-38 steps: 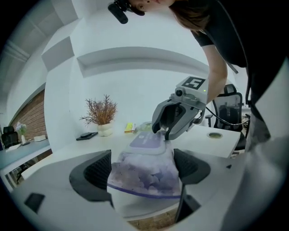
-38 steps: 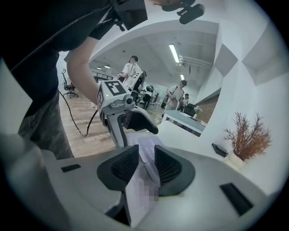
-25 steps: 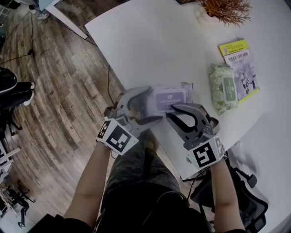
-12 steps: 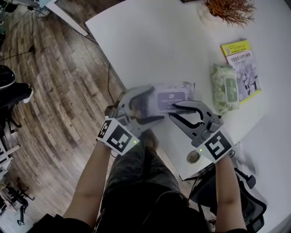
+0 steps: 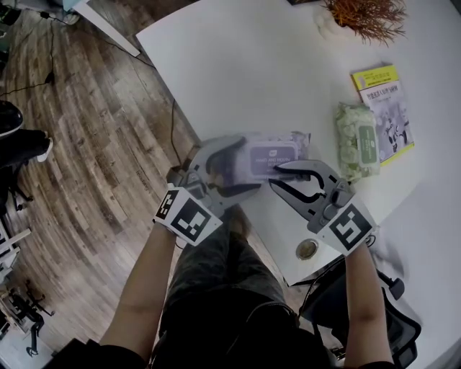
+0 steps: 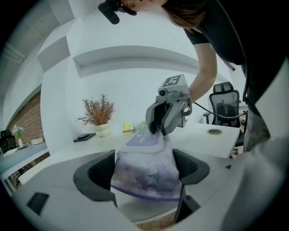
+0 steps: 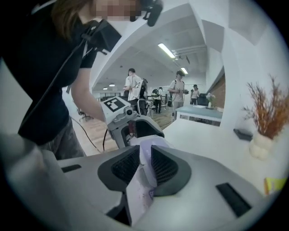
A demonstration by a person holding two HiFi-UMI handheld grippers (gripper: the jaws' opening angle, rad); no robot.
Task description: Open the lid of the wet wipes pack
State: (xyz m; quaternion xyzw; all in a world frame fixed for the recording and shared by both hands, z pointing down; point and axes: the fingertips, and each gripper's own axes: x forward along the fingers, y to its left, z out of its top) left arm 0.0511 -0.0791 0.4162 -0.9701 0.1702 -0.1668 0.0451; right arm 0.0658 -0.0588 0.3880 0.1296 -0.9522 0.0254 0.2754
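Observation:
A purple wet wipes pack (image 5: 272, 155) lies at the near edge of the white table (image 5: 238, 72). My left gripper (image 5: 241, 164) is shut on its left end, and in the left gripper view the pack (image 6: 145, 169) fills the space between both pads. My right gripper (image 5: 276, 176) meets the pack from the right at the near rim of its flat lid (image 6: 144, 140). Its jaws have just been closing. A thin white and purple flap (image 7: 143, 178) stands pinched between the pads of the right gripper (image 7: 145, 164).
A green wipes pack (image 5: 354, 140) and a yellow booklet (image 5: 384, 112) lie to the right. A dried plant (image 5: 360, 14) stands at the back. A round cable hole (image 5: 307, 249) sits by the table's near corner, with an office chair (image 5: 382, 317) below it. People stand far off (image 7: 178, 92).
My right gripper has rolled, its marker cube swinging right and down, and its jaws have narrowed onto the flap at the pack's near edge. The left gripper and the pack have stayed put.

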